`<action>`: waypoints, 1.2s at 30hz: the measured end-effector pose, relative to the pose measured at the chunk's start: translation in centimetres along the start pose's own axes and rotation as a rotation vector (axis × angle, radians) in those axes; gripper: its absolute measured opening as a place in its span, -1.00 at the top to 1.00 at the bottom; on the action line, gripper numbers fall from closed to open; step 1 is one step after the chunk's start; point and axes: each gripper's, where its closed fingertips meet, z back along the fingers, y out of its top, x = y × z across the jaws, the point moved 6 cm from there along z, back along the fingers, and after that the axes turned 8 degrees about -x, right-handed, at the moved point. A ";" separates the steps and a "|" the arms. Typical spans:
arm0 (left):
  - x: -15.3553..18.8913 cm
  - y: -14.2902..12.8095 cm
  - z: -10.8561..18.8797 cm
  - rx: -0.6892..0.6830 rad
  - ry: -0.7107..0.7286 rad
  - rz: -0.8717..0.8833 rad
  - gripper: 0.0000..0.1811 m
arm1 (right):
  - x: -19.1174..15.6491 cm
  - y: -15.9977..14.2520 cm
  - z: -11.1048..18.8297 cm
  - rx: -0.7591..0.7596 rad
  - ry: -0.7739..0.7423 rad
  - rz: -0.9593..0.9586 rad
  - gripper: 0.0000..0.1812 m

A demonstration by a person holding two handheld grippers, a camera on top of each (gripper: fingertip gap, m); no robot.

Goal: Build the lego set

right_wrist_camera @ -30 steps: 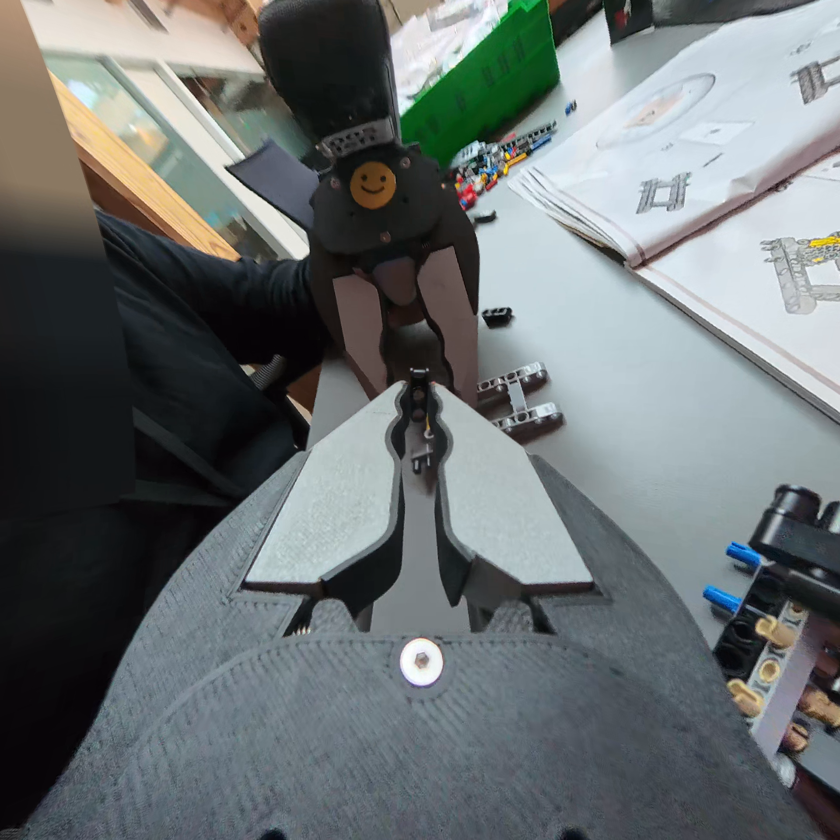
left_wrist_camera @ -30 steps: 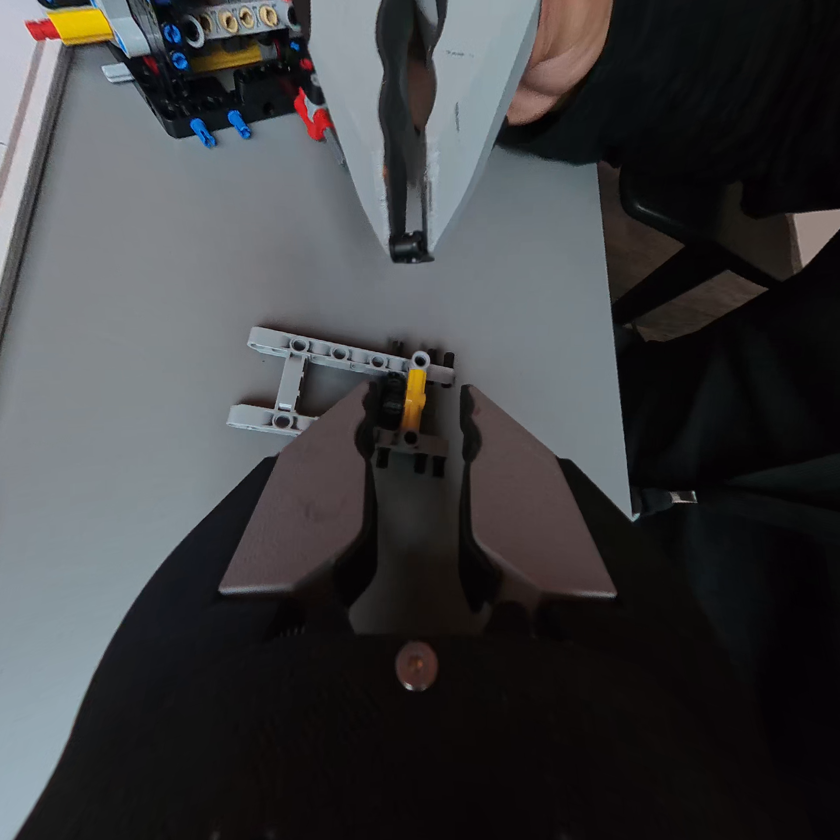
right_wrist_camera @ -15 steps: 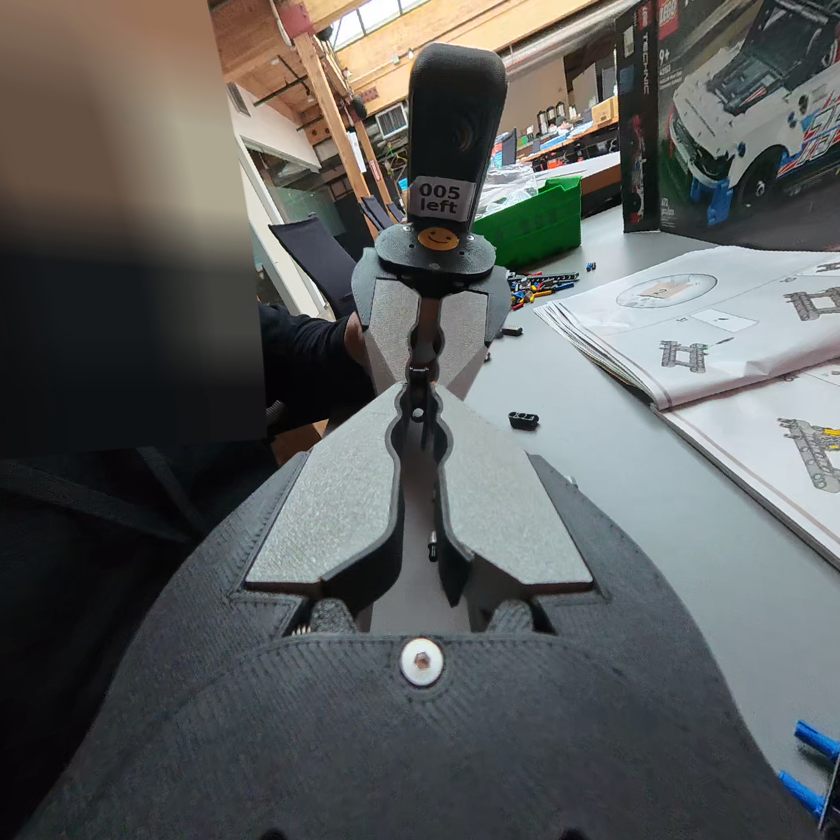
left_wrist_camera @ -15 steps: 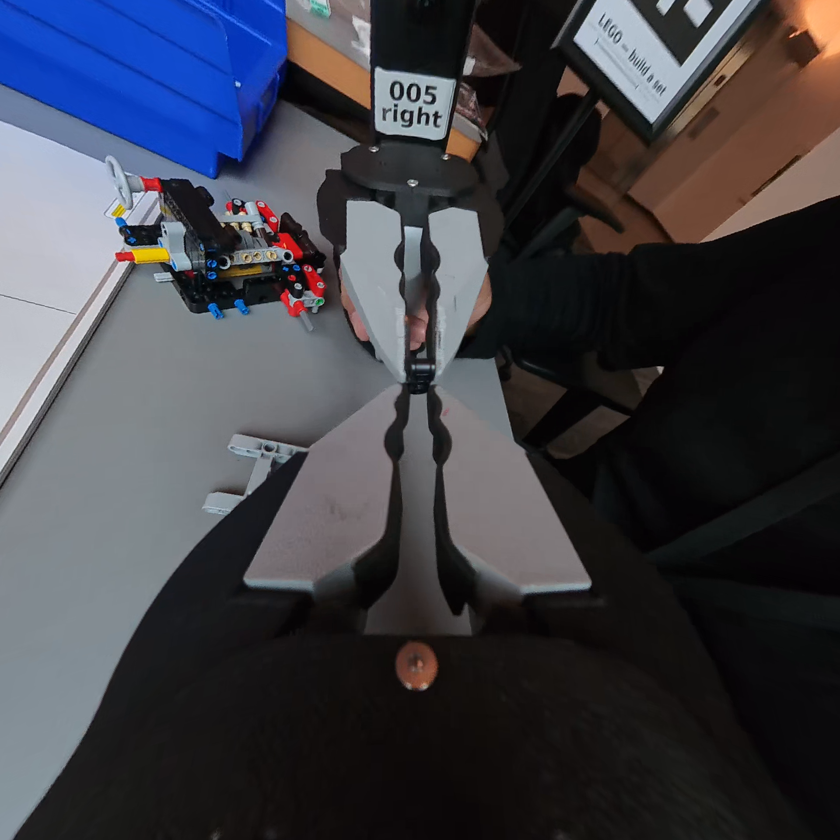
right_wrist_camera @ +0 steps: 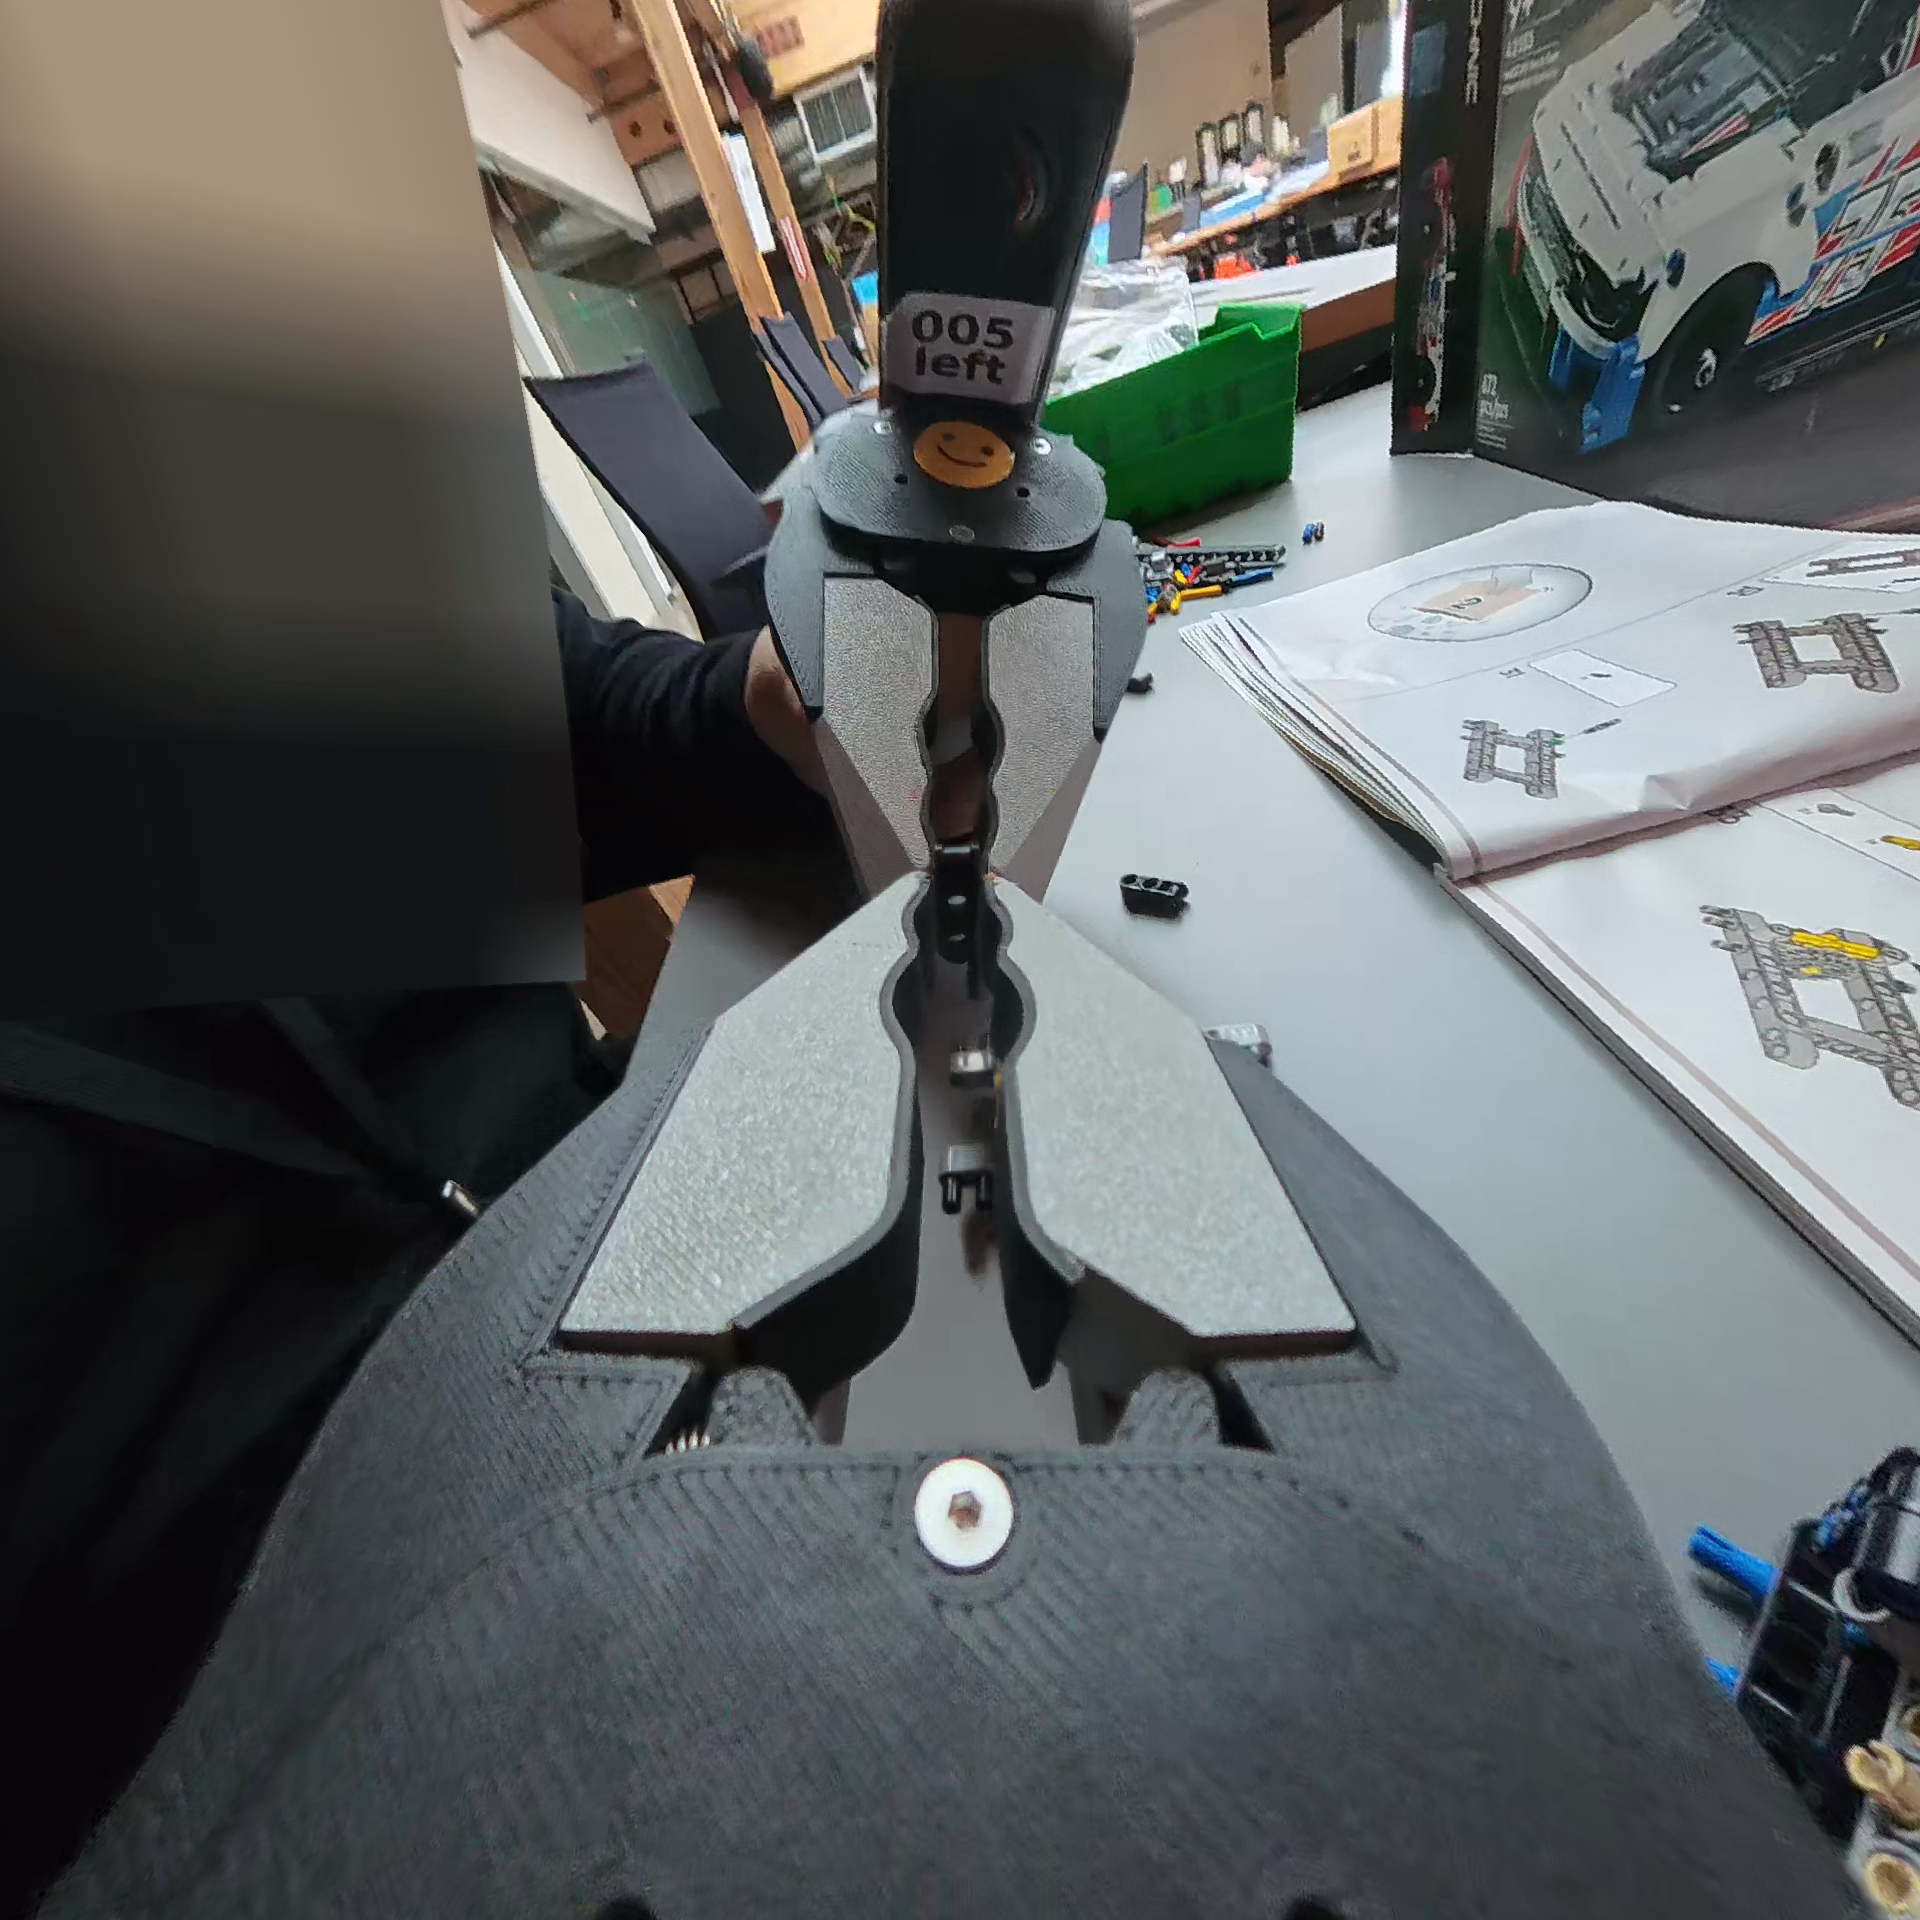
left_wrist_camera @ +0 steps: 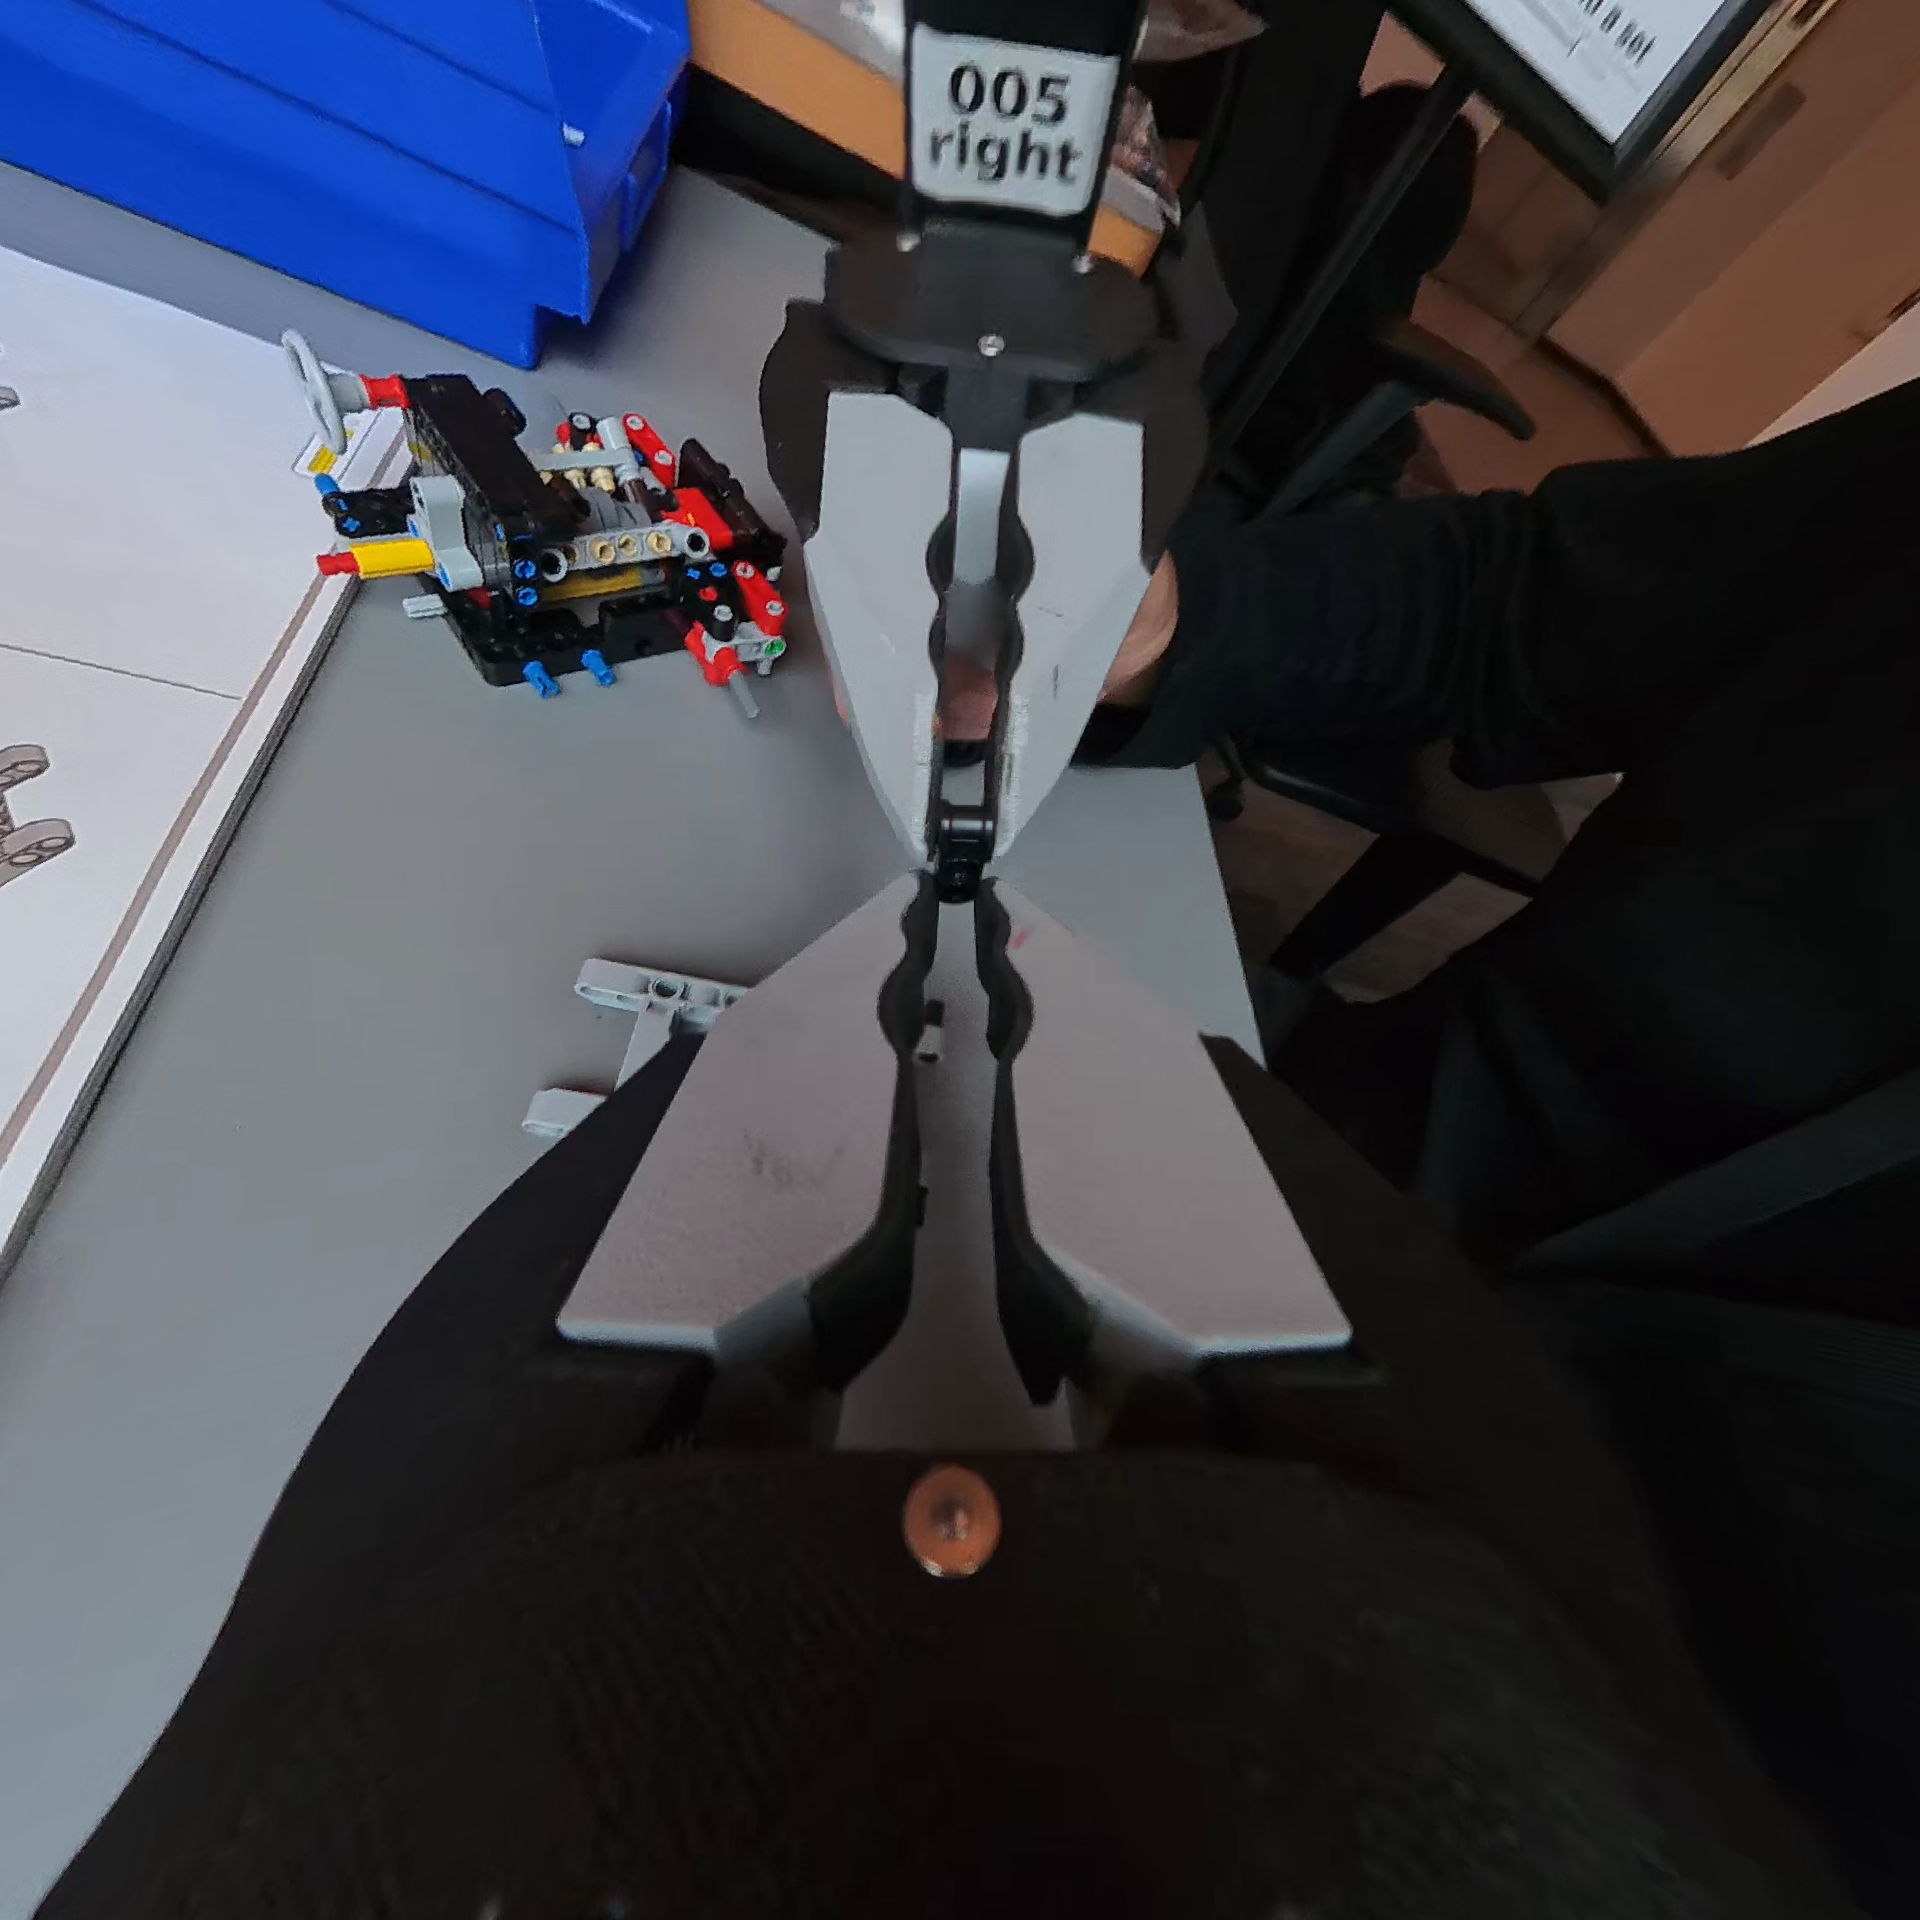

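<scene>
Tongs L point(left_wrist_camera: 951, 902) & R point(right_wrist_camera: 956, 902) both clamped on black lego piece point(left_wrist_camera: 961, 844), lifted off table point(left_wrist_camera: 436, 935) since 1s ago

Grey table point(right_wrist_camera: 1351, 1039), matt top; dark office chair point(right_wrist_camera: 665, 488) at its far side; timber posts point(right_wrist_camera: 717, 187) and ceiling beams; glazed partition point(right_wrist_camera: 623, 332) behind; further workbenches point(right_wrist_camera: 1278, 197) in the daylit room beyond; second black chair point(left_wrist_camera: 1455, 395) and brown floor point(left_wrist_camera: 1330, 894) past the table edge
</scene>
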 end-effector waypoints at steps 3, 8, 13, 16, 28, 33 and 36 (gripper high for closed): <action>-0.2 -0.6 -0.4 -0.074 0.048 -0.027 0.96 | -0.1 -0.3 0.0 -0.058 -0.038 0.060 0.93; -0.2 -1.3 -1.2 -0.166 0.074 -0.048 0.96 | -0.3 -1.1 -0.4 -0.167 -0.089 0.146 0.96; -0.2 -1.6 -1.5 -0.189 0.064 -0.046 0.96 | -0.4 -1.3 -0.5 -0.196 -0.069 0.146 0.93; -0.2 -1.7 -1.6 -0.195 0.062 -0.046 0.96 | -0.4 -1.4 -0.7 -0.208 -0.062 0.146 0.92; -0.2 -2.0 -2.0 -0.233 0.078 -0.070 0.96 | -0.3 -1.9 -0.6 -0.259 -0.038 0.124 0.95; -0.3 -2.2 -2.1 -0.243 0.088 -0.076 0.95 | -0.3 -2.4 -0.2 -0.314 -0.056 0.167 0.95; -0.3 -2.1 -2.0 -0.242 0.087 -0.076 0.96 | -0.3 -2.4 -0.2 -0.316 -0.055 0.165 0.95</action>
